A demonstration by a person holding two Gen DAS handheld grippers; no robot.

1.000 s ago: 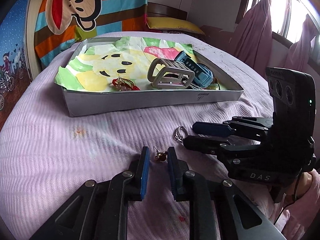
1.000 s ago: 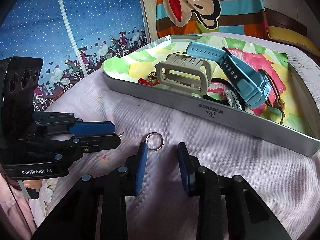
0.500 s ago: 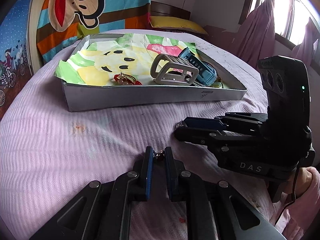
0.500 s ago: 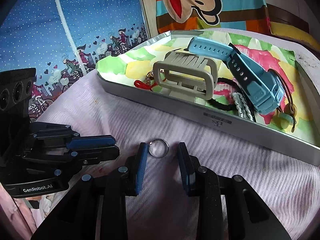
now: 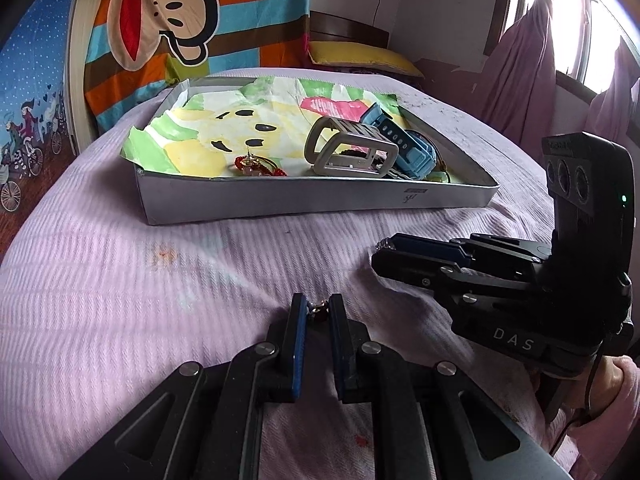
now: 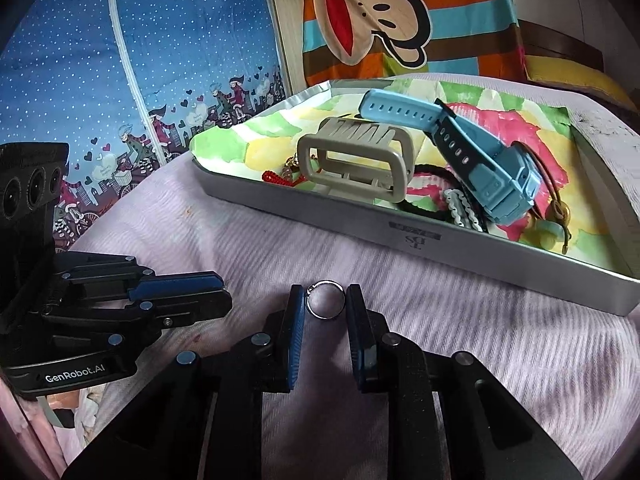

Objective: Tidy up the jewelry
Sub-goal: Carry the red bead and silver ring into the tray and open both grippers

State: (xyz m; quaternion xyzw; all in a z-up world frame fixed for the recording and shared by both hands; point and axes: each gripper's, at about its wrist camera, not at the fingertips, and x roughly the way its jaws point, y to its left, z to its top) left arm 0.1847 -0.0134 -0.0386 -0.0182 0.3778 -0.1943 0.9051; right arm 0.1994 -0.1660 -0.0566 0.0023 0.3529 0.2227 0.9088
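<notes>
The left tongs (image 5: 317, 312) are clenched on a small gold earring with a red bead (image 5: 318, 309), low over the lilac ribbed bedspread (image 5: 120, 280). Just beside them, the right tongs (image 6: 325, 304) are closing around a thin silver ring (image 6: 326, 300) that lies on the bedspread; the left pad (image 6: 298, 320) seems to touch it, but the other pad is still apart. Farther back lies a grey cardboard tray (image 6: 400, 236) lined with colourful paper. It holds a beige plastic hair claw (image 6: 354, 164), a light blue wristwatch (image 6: 480, 160) and a red cord charm (image 5: 256, 166).
</notes>
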